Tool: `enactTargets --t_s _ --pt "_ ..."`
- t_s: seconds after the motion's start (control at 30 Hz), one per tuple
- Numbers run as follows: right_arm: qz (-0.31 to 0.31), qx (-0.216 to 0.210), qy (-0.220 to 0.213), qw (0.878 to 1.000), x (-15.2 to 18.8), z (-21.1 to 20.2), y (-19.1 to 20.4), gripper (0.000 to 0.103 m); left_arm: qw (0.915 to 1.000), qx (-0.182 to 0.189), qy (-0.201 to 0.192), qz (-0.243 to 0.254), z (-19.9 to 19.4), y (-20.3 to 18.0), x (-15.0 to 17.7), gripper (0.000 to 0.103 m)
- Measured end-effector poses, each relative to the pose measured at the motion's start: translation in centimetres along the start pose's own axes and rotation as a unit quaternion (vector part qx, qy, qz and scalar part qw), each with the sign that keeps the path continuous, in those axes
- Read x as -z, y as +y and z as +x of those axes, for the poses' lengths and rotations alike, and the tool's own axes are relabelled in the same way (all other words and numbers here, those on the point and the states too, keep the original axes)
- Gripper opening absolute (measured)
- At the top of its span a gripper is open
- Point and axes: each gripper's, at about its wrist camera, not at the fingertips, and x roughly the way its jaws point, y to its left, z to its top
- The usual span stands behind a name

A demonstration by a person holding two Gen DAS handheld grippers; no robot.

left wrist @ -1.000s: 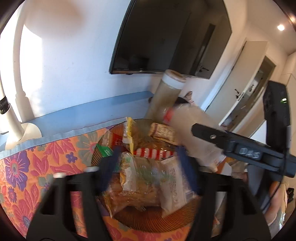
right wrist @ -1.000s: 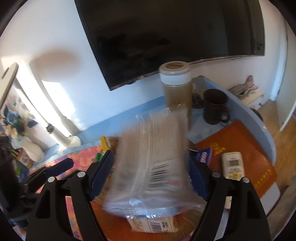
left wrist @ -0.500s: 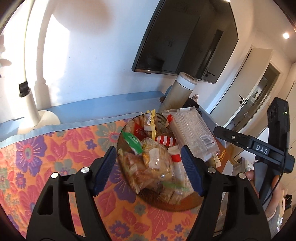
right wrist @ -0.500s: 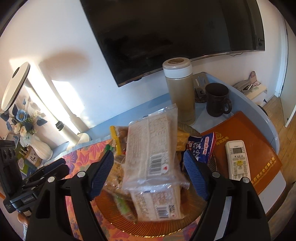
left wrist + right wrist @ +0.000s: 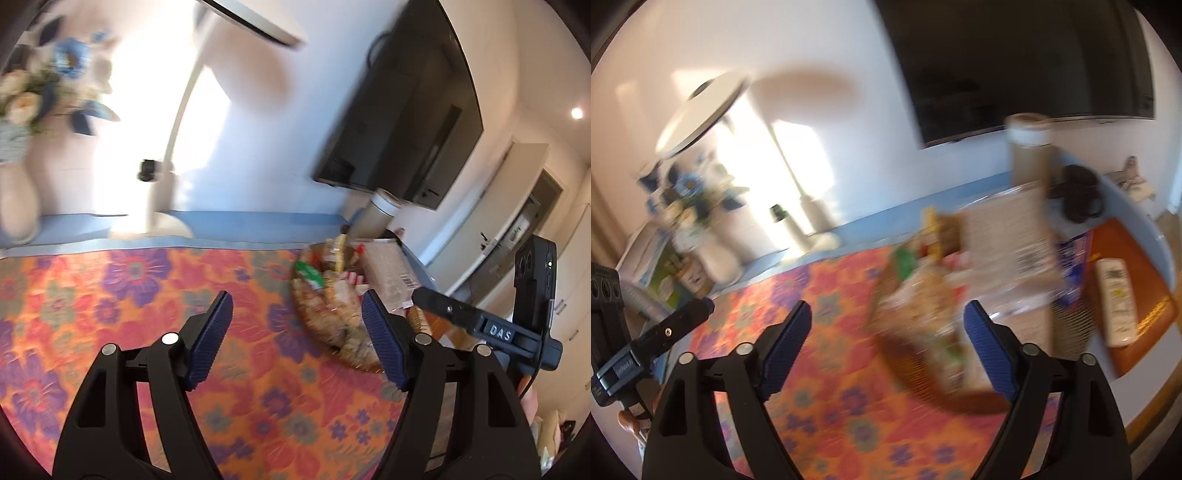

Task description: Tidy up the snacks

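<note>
On worktop w/ floral cloth [image 5: 155,295], snacks [image 5: 332,291] sit piled in woven tray [image 5: 354,360], right of both tools. My left tool [image 5: 297,338] is spread wide, empty; right tool [image 5: 888,349] likewise, holding nothing. Tray groups packets in one spot, so I judge sorting near done.

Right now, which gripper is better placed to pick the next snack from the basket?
Right, marginally. Both grippers are open and empty, but the right gripper points nearer the snack basket; from the left gripper the basket sits off toward its right finger.
</note>
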Motion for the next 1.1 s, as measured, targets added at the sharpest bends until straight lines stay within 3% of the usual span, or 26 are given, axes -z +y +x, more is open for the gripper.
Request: enactTargets --t_s 0.1,0.2,0.33,0.47,0.57,0.63,0.77,0.97,1.07,1.1 --pt "-0.041 -0.016 0.008 0.999 2.2 0.4 4.4 0.089 0.9970 -0.076 -0.006 0.011 -2.9 2.1 1.7 0.077" --pt "-0.069 -0.049 0.028 0.996 5.1 1.6 8.8 0.089 0.9877 -0.156 -0.012 -0.012 -4.9 5.4 3.9 0.077" --pt "-0.101 -0.080 0.060 0.990 9.1 3.9 13.3 0.089 0.9781 -0.204 -0.010 -0.041 -6.9 9.0 7.6 0.077" --pt "-0.121 -0.072 0.070 0.988 12.8 6.7 16.4 0.089 0.9667 -0.255 -0.005 -0.027 -6.9 10.7 10.1 0.077" --pt "-0.129 -0.035 0.046 0.990 14.3 8.1 16.6 0.090 0.9633 -0.267 -0.009 -0.027 -6.4 12.1 11.6 0.077" --pt "-0.136 -0.011 0.034 0.990 14.6 8.9 16.3 0.090 0.9554 -0.293 -0.018 -0.029 -5.9 12.9 12.4 0.077" --pt "-0.161 0.028 0.012 0.986 15.2 10.4 15.5 0.090 0.9483 -0.315 -0.016 -0.037 -5.0 14.1 13.7 0.077" --pt "-0.163 0.038 0.006 0.986 15.8 11.7 14.3 0.090 0.9478 -0.317 -0.023 -0.025 -4.9 13.9 13.7 0.079" --pt "-0.153 0.031 0.010 0.988 15.7 12.0 13.8 0.090 0.9465 -0.321 -0.025 -0.024 -4.9 13.9 13.7 0.087" --pt "-0.150 0.030 0.009 0.988 15.7 12.0 13.7 0.095 0.9453 -0.324 -0.028 -0.026 -5.0 13.9 13.8 0.088"
